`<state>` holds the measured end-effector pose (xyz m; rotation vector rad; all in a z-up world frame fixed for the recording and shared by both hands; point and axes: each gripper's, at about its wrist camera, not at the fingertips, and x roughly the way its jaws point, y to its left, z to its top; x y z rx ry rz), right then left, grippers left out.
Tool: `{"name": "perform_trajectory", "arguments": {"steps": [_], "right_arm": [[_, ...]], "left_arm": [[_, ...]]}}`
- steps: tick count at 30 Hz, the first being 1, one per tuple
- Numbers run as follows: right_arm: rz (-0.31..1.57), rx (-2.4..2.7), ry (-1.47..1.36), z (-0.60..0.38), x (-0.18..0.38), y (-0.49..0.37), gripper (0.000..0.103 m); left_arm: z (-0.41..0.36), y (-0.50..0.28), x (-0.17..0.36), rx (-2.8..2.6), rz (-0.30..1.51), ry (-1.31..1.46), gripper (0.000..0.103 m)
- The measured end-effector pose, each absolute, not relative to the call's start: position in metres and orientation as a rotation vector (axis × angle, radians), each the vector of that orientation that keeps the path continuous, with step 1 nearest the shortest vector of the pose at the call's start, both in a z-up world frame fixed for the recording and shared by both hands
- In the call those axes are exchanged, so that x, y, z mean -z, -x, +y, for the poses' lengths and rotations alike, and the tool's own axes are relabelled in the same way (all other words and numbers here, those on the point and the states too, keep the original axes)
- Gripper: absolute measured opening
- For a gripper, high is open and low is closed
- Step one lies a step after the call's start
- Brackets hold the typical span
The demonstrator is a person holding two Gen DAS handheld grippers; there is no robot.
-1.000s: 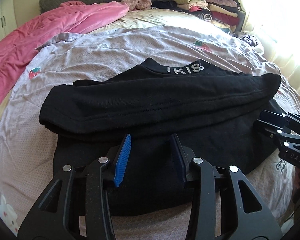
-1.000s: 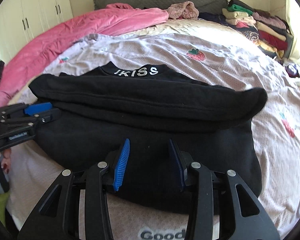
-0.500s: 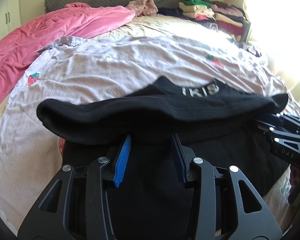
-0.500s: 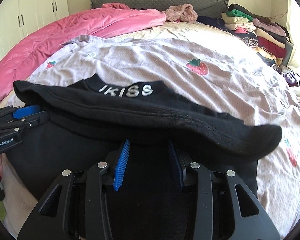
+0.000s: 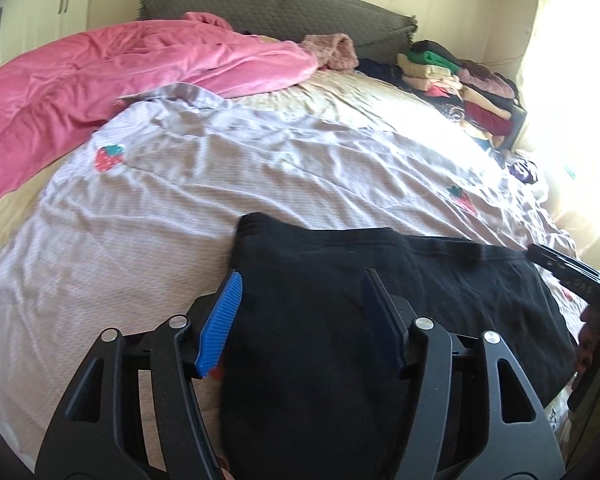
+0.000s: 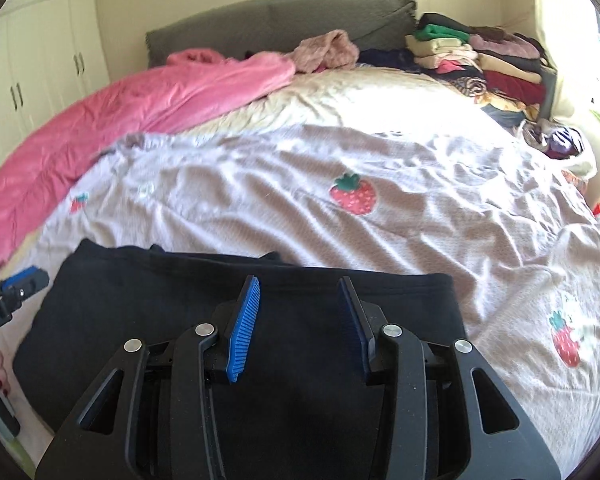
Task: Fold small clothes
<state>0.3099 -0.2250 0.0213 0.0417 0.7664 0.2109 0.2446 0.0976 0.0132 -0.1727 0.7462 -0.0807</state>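
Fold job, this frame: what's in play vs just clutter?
In play:
- black top, folded on the bed sheet
- left gripper, fingers opening
- right gripper

Clutter:
- pink blanket
- clothes stack
- grey headboard
- wardrobe

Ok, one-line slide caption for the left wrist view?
Left gripper, jaws opening, over a folded black garment on a strawberry-print bedsheet; pink blanket behind.

Bright daylight from my right washes out the window (image 5: 572, 80); fisheye edges curve, and both views blur slightly.
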Motion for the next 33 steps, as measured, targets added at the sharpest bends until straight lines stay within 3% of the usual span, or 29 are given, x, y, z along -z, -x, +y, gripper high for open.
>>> {"name": "perform_trajectory", "arguments": {"steps": [9,12,16,21,33], "right_arm": [[0.787,-0.159,-0.13,-0.272,-0.012,-0.251,0.04],[0.789,-0.149,-0.124,-0.281,-0.009,-0.23,0.052],[0.792,-0.155,-0.128,-0.285,-0.008,-0.213,0.055],[0.786,-0.153,-0.132,-0.29,-0.01,-0.201,0.064],[0.798,-0.142,-0.181,-0.309,-0.006,-0.188,0.064]], "left_arm": [[0.135,-0.221,-0.012,0.011,0.787,0.239,0.07],[0.135,-0.216,-0.013,-0.013,0.809,0.211,0.073],[0.132,-0.208,-0.016,0.004,0.803,0.212,0.077],[0.124,-0.198,-0.02,0.019,0.786,0.181,0.078],[0.135,-0.169,-0.001,0.085,0.818,0.272,0.078]]}}
